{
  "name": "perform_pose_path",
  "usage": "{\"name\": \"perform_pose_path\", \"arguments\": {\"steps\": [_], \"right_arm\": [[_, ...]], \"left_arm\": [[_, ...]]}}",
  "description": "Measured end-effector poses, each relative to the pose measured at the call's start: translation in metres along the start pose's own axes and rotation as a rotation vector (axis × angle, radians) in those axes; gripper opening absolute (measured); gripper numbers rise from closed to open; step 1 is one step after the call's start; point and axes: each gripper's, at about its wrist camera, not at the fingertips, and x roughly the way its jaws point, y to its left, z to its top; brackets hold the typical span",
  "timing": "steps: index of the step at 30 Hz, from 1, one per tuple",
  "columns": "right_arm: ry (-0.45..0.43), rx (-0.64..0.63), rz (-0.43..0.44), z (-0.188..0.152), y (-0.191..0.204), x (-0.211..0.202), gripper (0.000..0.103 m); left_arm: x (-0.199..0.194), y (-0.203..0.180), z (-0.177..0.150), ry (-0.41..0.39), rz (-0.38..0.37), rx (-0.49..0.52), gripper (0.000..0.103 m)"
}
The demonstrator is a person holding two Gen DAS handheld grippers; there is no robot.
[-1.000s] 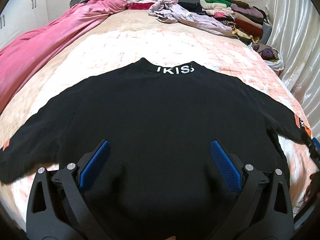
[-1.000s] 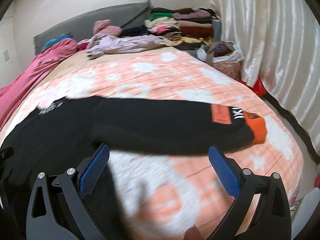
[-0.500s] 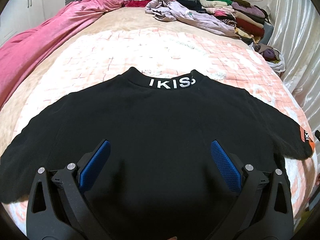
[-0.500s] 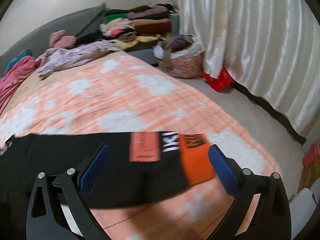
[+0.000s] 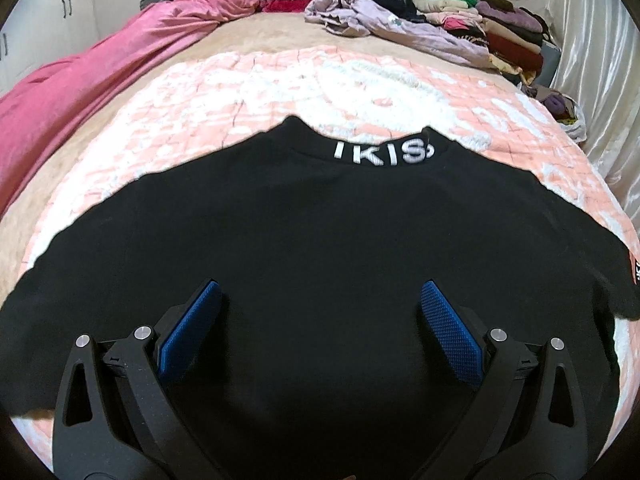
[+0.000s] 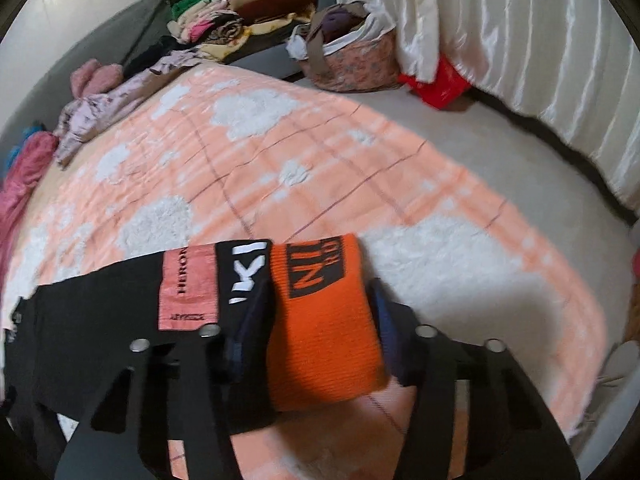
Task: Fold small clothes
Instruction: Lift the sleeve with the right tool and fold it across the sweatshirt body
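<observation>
Now right gripper (image 6: 320,328) jaws clamp orange cuff (image 6: 324,320); left gripper (image 5: 320,312) jaws apart over sweater (image 5: 312,232)

Left gripper (image 5: 320,320): matte black plastic frame, two fingers (image 5: 188,336) faced with blue knurled pads. Each side arm has a triangular cutout, at 7 and 5 o'clock. Four round silver screw heads sit across the linkage, two per side.

Right gripper (image 6: 320,340): same black frame, slot cutouts, four silver screw heads in a row. Its pads (image 6: 244,340) read dark navy; the view is motion-blurred, so texture isn't legible.
</observation>
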Motion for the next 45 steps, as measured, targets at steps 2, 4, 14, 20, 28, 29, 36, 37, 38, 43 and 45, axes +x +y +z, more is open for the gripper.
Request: {"name": "perform_pose_path", "arguments": {"steps": [2, 4, 14, 20, 28, 29, 36, 37, 38, 43, 45], "right_arm": [[0.003, 0.003, 0.033, 0.0, -0.001, 0.0, 0.035], [0.003, 0.03, 0.11, -0.001, -0.004, -0.005, 0.016], [-0.135, -0.115, 0.294, -0.01, 0.065, -0.08, 0.012], [-0.128, -0.201, 0.449, -0.014, 0.141, -0.106, 0.012], [-0.023, -0.32, 0.635, -0.042, 0.254, -0.109, 0.012], [-0.009, -0.335, 0.646, -0.047, 0.267, -0.108, 0.012], [0.07, -0.433, 0.704, -0.077, 0.345, -0.1, 0.012], [0.077, -0.444, 0.71, -0.082, 0.353, -0.099, 0.012], [0.086, -0.451, 0.715, -0.085, 0.361, -0.097, 0.012], [0.131, -0.475, 0.753, -0.1, 0.386, -0.092, 0.023], [0.13, -0.47, 0.765, -0.101, 0.387, -0.093, 0.029]], "left_arm": [[0.004, -0.001, -0.003, 0.01, -0.002, 0.008, 0.094], [0.005, -0.001, -0.005, 0.006, -0.003, 0.015, 0.094], [-0.009, 0.006, -0.005, -0.023, -0.044, -0.001, 0.094], [-0.018, 0.02, -0.003, -0.037, -0.057, -0.034, 0.094], [-0.029, 0.041, -0.001, -0.054, -0.069, -0.06, 0.094], [-0.029, 0.044, -0.001, -0.053, -0.074, -0.063, 0.094], [-0.026, 0.055, -0.002, -0.027, -0.126, -0.085, 0.094], [-0.026, 0.056, -0.003, -0.025, -0.138, -0.088, 0.094], [-0.026, 0.057, -0.004, -0.024, -0.16, -0.091, 0.094], [-0.028, 0.051, -0.007, -0.036, -0.199, -0.065, 0.093], [-0.029, 0.047, -0.007, -0.036, -0.221, -0.057, 0.089]]}}
